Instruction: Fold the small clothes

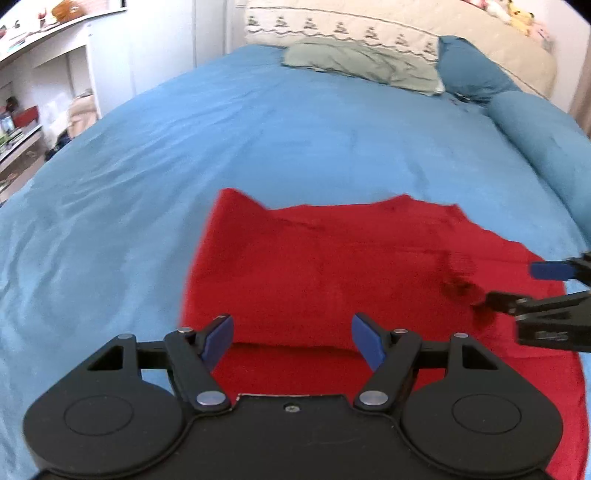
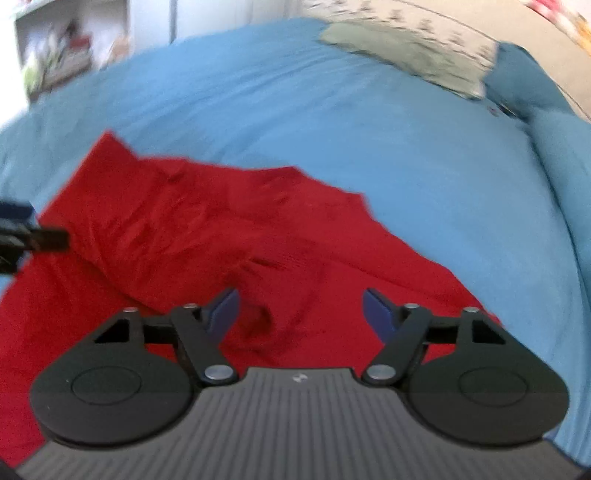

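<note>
Two pairs of blue-padded fingers are standing spread and holding nothing. The left gripper [image 1: 291, 341] is hanging over the near part of a red garment [image 1: 332, 266], its fingers [image 1: 218, 338] released, with only red cloth showing in the gap between them. The right gripper [image 2: 300, 314] is likewise spread above the same garment [image 2: 184, 229], its fingers [image 2: 376, 310] apart and not pressing on the fabric — the cloth under them is lying in soft wrinkles.

In the left wrist view the right gripper [image 1: 517, 284] is reaching in from the right edge over the garment's right side, one blue pad above, one dark finger below. In the right wrist view the left gripper [image 2: 33, 225] is poking in at the left edge, blurred.

The red garment is lying spread on the bed [image 1: 184, 147], on a blue cover, near the front edge of both views; a fold line is running across it close to the left fingers, and its far edge is uneven, rising to a corner at the left.

Farther out, a pale green pillow [image 1: 362, 62] and a dark blue pillow [image 1: 469, 74] are lying at the head of the bed — behind them a cream blanket [image 1: 351, 26] with a stitched pattern. White shelves [image 1: 44, 92] are standing to the left.
</note>
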Motion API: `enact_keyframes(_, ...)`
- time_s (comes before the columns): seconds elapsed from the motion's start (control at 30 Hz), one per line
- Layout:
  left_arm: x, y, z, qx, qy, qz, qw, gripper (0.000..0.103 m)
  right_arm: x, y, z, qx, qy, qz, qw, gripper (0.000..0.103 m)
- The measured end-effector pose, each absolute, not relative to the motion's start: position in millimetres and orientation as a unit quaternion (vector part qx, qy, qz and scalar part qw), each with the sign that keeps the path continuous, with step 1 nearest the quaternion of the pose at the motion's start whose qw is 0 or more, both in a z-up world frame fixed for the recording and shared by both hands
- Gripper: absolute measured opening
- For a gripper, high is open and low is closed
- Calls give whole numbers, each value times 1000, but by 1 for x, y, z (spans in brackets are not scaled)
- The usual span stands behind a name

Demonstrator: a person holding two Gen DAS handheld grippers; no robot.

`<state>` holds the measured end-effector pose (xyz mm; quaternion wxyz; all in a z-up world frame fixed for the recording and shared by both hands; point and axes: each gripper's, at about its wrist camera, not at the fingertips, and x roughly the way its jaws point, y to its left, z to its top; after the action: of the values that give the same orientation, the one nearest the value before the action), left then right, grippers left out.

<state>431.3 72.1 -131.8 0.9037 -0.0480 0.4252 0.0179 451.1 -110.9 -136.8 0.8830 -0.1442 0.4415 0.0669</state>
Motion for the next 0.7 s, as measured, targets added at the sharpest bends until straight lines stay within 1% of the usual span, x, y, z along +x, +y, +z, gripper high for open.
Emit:
enact_keyframes(0.03, 431, 78, -133, -47, 425, 22, 904, 76, 458, -101, -146, -160, 448, 72, 876, 82)
enact_keyframes(0.07, 432, 84, -132, -46, 425, 25, 904, 75, 464, -90, -155, -178, 454, 77, 870, 77)
enact_keyframes(0.1, 428, 91, -133, -48, 426, 28, 903, 75, 467, -85, -163, -190, 458, 83, 864, 75)
enact_keyframes(0.13, 427, 96, -134, -53, 427, 30, 902, 75, 471, -77, -171, -204, 466, 88, 856, 70)
enact_keyframes(0.2, 426, 105, -135, -65, 428, 30, 901, 75, 477, -71, -180, -216, 477, 91, 847, 53)
enact_keyframes(0.23, 425, 109, -135, -71, 428, 31, 900, 75, 479, -70, -182, -217, 480, 89, 845, 39)
enact_keyframes(0.27, 423, 112, -134, -73, 429, 31, 900, 75, 481, -72, -181, -215, 481, 81, 846, 34)
enact_keyframes(0.33, 423, 114, -132, -76, 429, 31, 900, 75, 482, -83, -169, -191, 473, 61, 858, 28)
enact_keyframes(0.43, 423, 119, -129, -83, 428, 27, 899, 76, 476, -109, -148, -136, 461, 21, 877, 27)
enact_keyframes(0.5, 425, 120, -129, -86, 429, 24, 899, 75, 469, -131, -141, -84, 466, -4, 881, 27)
enact_keyframes(0.6, 428, 119, -132, -86, 434, 20, 897, 75, 460, -164, -154, -5, 497, -32, 867, 28)
enact_keyframes(0.63, 429, 118, -133, -85, 435, 19, 896, 75, 457, -172, -159, 17, 503, -36, 863, 31)
enact_keyframes(0.7, 431, 119, -135, -85, 437, 18, 895, 75, 452, -188, -170, 67, 506, -42, 859, 31)
